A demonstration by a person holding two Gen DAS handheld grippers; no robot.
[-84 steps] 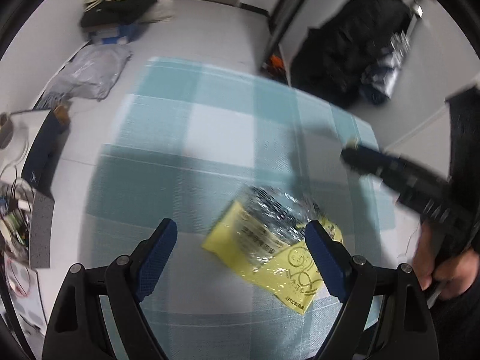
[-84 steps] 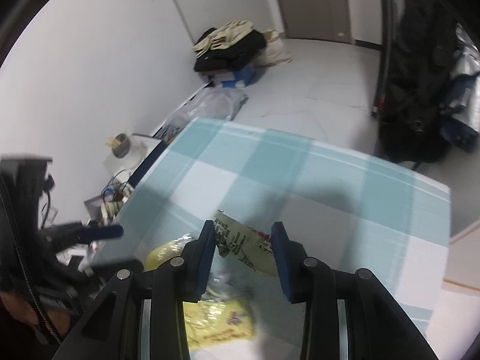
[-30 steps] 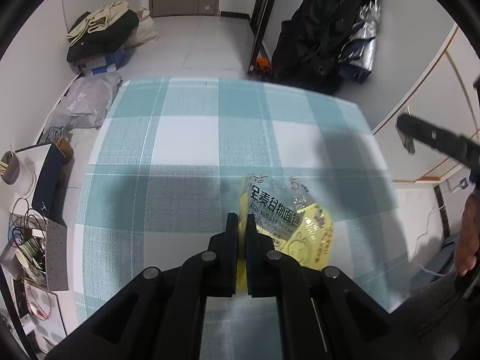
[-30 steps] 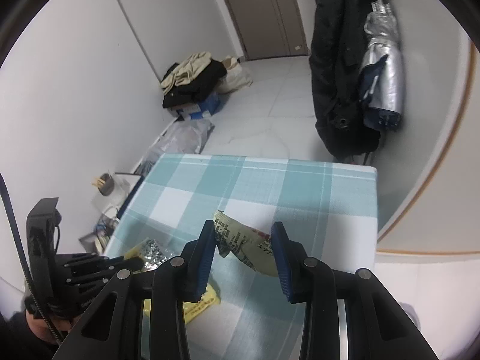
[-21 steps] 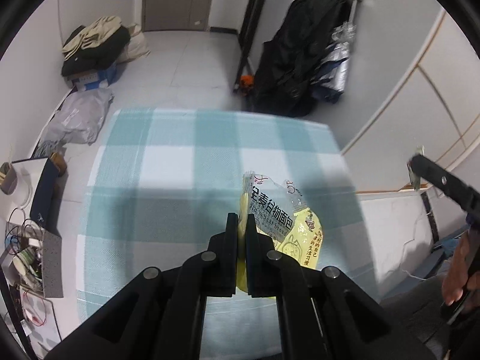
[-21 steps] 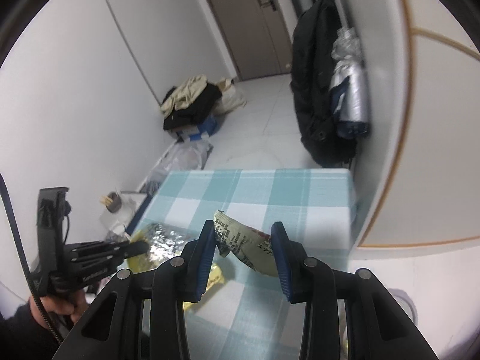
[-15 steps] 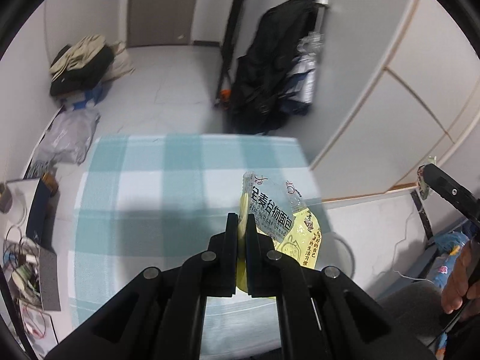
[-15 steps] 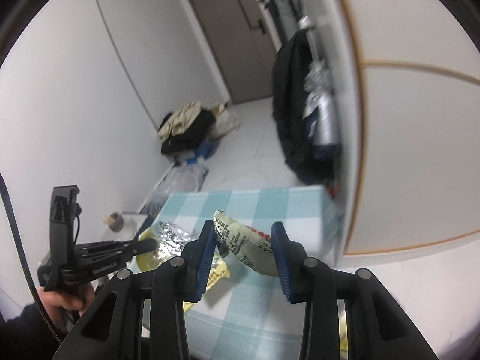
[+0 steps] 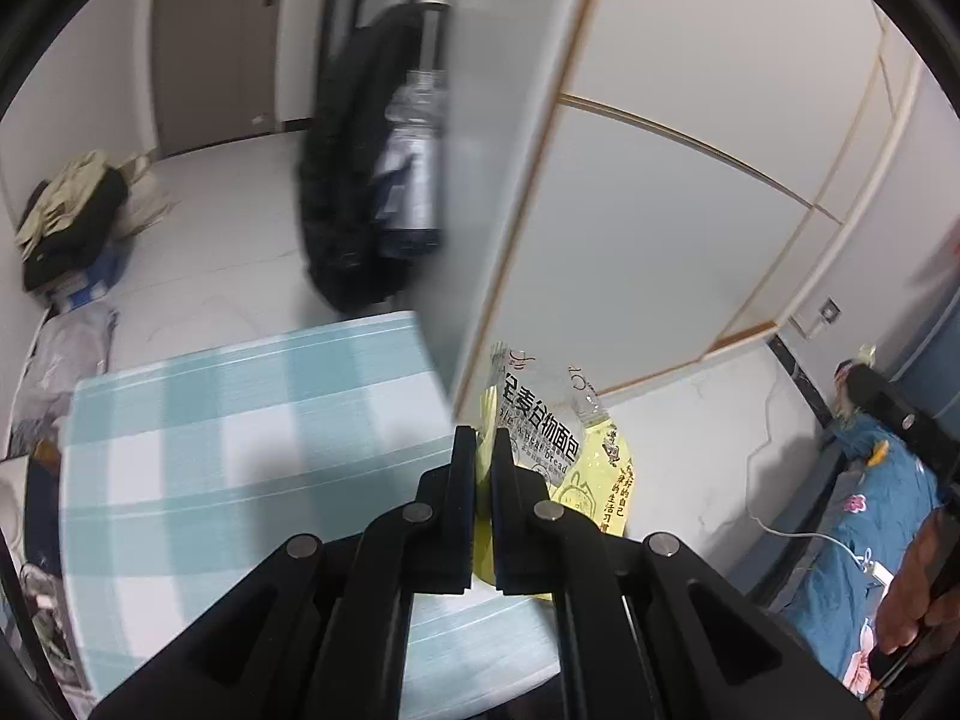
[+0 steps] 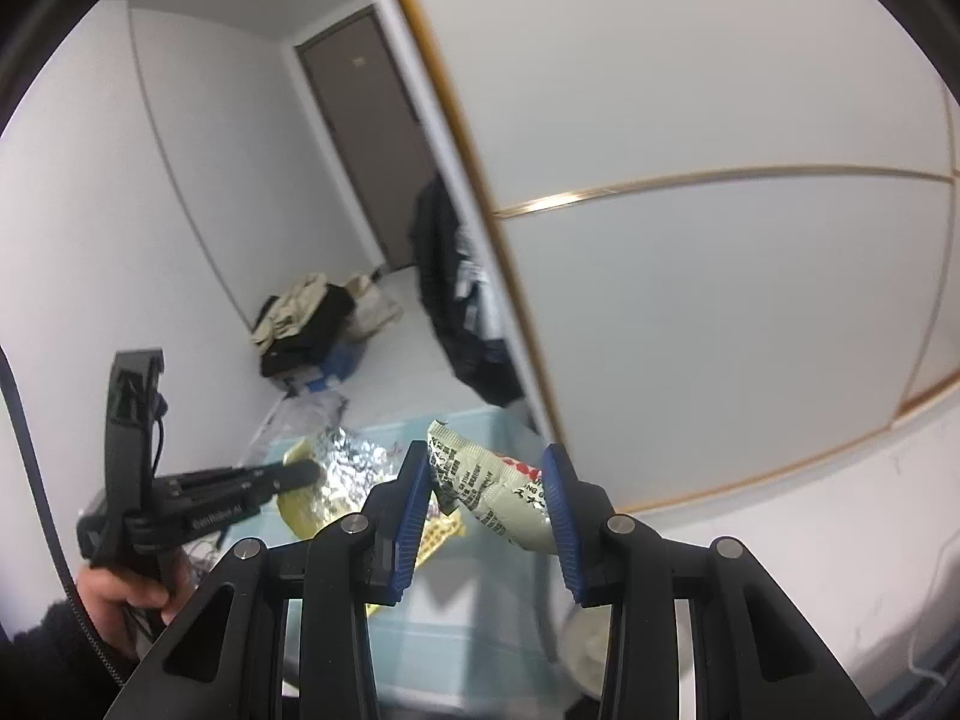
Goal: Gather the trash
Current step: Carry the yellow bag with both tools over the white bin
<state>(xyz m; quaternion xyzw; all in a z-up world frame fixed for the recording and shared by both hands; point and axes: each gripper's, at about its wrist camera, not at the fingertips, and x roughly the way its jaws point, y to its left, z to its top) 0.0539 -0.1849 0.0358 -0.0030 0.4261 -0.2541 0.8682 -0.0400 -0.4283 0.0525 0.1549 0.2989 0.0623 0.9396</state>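
Note:
My left gripper (image 9: 485, 444) is shut on a yellow and clear bread wrapper (image 9: 558, 438) with black print, held in the air past the right edge of the checked table (image 9: 240, 420). In the right wrist view the same yellow wrapper (image 10: 336, 480) shows its silver inside, pinched by the left gripper (image 10: 312, 471). My right gripper (image 10: 489, 468) is shut on a pale green snack packet (image 10: 492, 489) with red marks, wedged between its blue pads (image 10: 414, 504).
A white wall panel with gold trim (image 9: 660, 210) stands close on the right. A dark coat (image 9: 354, 180) hangs by the door. Clothes (image 9: 66, 222) lie piled on the floor. A blue patterned cloth (image 9: 864, 516) is at the lower right. A pale round rim (image 10: 585, 648) shows below the right gripper.
Both grippers have lifted off the table with their wrappers and swung to the right, so the wall panel now fills much of both views. The grips are unchanged.

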